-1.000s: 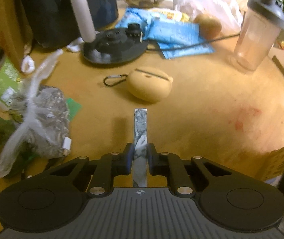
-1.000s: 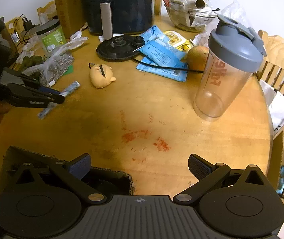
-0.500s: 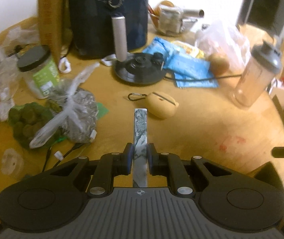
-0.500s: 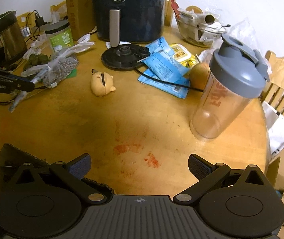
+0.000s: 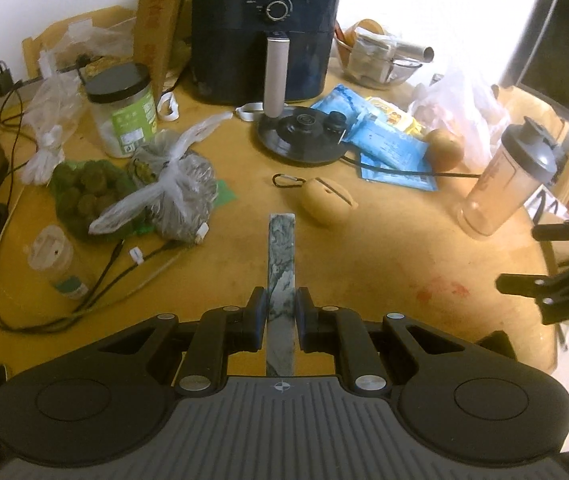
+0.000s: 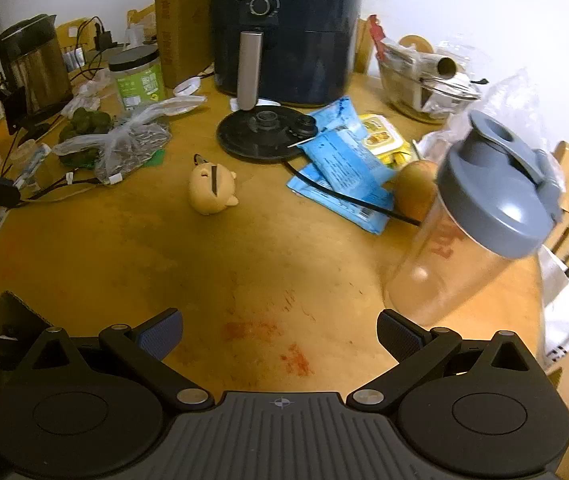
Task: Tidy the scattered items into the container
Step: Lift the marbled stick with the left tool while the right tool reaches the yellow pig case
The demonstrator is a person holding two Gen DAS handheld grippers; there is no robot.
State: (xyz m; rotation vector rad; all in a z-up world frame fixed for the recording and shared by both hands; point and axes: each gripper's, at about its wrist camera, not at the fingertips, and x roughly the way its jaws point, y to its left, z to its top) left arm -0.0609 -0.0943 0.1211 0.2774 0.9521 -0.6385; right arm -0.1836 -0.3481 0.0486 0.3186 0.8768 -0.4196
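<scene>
So the round yellow-brown wooden table (image 6: pixel 244 264) is a mess. At the back sits the big dark navy air fryer with two dials (image 6: pixel 284 28), in front of it the flat black round kettle base (image 6: pixel 262 134). On my right stands the clear plastic shaker bottle with a grey lid (image 6: pixel 472 224), very near my right tongs (image 6: pixel 280 334), whose fingers are spread wide apart with nothing between them. A dark cardboard box corner (image 6: pixel 8 320) shows at the lower left in that view. My left tongs (image 5: pixel 281 306) are clamped on the long thin grey-green marbled packet (image 5: pixel 282 256), lifted above the table. Just beyond its tip lies the small tan rubbery earbud case with a black carabiner (image 5: pixel 326 206).
</scene>
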